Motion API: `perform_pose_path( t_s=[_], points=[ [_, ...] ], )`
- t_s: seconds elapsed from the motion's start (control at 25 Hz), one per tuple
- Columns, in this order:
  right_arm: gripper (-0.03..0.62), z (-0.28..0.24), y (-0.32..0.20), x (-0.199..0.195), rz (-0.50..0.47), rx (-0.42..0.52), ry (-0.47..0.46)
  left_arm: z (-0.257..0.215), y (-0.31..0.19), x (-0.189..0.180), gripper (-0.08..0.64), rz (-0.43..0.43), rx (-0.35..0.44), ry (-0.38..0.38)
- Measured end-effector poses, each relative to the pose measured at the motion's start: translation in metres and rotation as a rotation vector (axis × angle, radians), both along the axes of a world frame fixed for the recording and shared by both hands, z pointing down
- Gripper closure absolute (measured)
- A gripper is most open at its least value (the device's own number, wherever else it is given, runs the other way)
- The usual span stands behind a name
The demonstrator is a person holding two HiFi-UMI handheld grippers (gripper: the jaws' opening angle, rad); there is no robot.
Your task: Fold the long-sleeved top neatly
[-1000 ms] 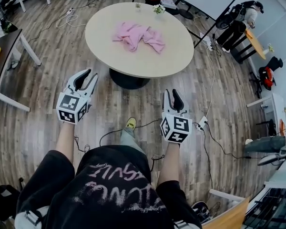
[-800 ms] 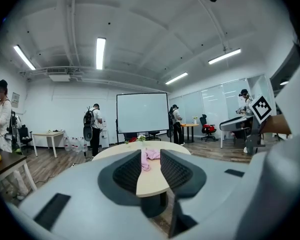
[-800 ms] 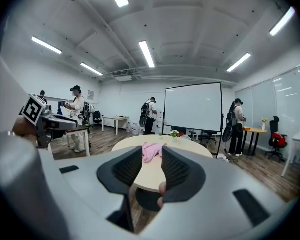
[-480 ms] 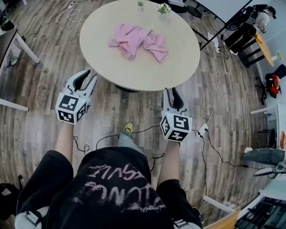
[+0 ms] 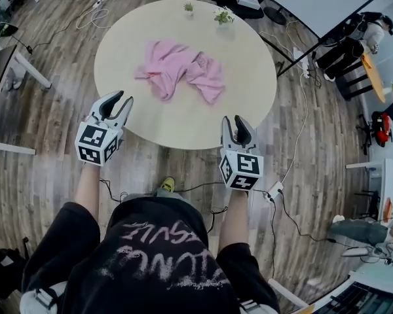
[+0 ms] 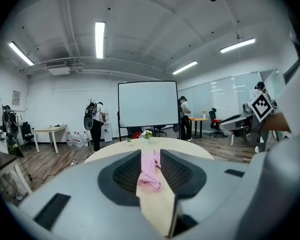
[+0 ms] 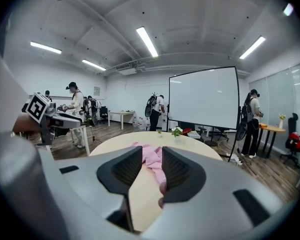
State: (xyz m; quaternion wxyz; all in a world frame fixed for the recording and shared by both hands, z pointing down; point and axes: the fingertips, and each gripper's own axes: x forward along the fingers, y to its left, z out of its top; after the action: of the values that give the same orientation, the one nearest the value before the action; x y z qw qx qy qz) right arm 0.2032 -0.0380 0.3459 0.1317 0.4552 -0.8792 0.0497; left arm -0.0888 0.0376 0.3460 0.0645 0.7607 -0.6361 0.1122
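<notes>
Your left gripper (image 5: 121,100) is at the near left rim of the round table (image 5: 183,126). Its jaws stand apart and there is nothing between them. Your right gripper (image 5: 233,122) is at the near right rim, with its jaws also parted and empty. The pink long-sleeved top (image 5: 177,67) lies crumpled in a heap around the middle of the tabletop, well apart from both grippers. In each gripper view you see it through the gap between the jaws, farther off on the table. A small flowering plant (image 5: 221,17) and a smaller plant (image 5: 188,6) stand at the table's far edge, and a projection screen (image 6: 148,104) stands beyond them.
</notes>
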Motion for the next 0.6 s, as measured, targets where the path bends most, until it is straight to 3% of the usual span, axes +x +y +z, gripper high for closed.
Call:
perform_pose_path(
  t_s=[0.6],
  points=[
    [0.465, 0.020, -0.119, -0.036, -0.124, -0.020, 0.094, 0.024, -0.112, -0.018, 0.442, 0.013, -0.072, -0.028]
  ],
)
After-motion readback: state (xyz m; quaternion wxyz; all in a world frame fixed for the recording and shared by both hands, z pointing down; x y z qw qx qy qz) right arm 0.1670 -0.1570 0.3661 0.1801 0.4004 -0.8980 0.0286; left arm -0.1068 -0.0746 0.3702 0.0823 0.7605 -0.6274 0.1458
